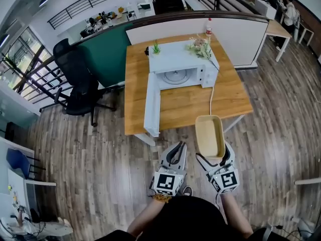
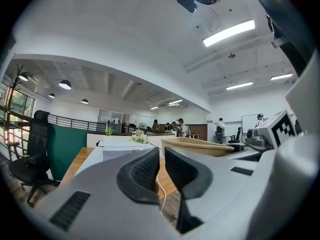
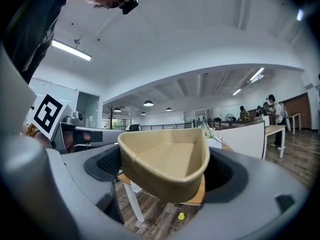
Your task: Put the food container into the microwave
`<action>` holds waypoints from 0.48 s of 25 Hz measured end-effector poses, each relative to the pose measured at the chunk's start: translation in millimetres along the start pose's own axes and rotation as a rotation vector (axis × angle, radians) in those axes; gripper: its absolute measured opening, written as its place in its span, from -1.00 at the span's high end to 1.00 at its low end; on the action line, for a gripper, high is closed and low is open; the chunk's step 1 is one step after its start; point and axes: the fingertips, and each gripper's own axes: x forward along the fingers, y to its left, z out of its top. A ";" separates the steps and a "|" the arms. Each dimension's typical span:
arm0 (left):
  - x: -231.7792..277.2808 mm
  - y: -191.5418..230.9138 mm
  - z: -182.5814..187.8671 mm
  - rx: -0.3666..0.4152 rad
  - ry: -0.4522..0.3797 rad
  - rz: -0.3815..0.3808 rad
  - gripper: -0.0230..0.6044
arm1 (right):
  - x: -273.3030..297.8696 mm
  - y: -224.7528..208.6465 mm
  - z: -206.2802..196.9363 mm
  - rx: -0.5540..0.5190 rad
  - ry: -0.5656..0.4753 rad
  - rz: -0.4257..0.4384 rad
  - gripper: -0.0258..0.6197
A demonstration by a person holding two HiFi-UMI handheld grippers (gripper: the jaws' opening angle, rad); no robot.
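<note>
Two grippers sit nearest me. The left gripper (image 2: 162, 171) has its jaws drawn almost together with nothing between them. The right gripper (image 3: 165, 170) has its jaws spread wide and clamped on the food container (image 3: 172, 154), which is tan, open-topped and empty, held level at the near edge of the wooden table (image 1: 230, 102). Next I list, on that table, one white microwave (image 1: 178, 59) with its door (image 1: 152, 104) swung fully open and a turntable (image 1: 175, 77) visible in the cavity. A small green plant (image 1: 156, 47) and pale flowers (image 1: 200, 46) stand on its roof.
</note>
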 end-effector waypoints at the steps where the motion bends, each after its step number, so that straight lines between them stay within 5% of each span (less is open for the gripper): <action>1: 3.0 3.3 -1.9 -0.003 0.006 0.001 0.77 | 6.0 -1.6 -0.6 0.001 0.002 0.003 -0.67; 12: 40.6 46.8 -6.3 -0.018 0.020 0.022 0.77 | 67.5 -15.9 2.5 -0.007 0.017 0.032 -0.67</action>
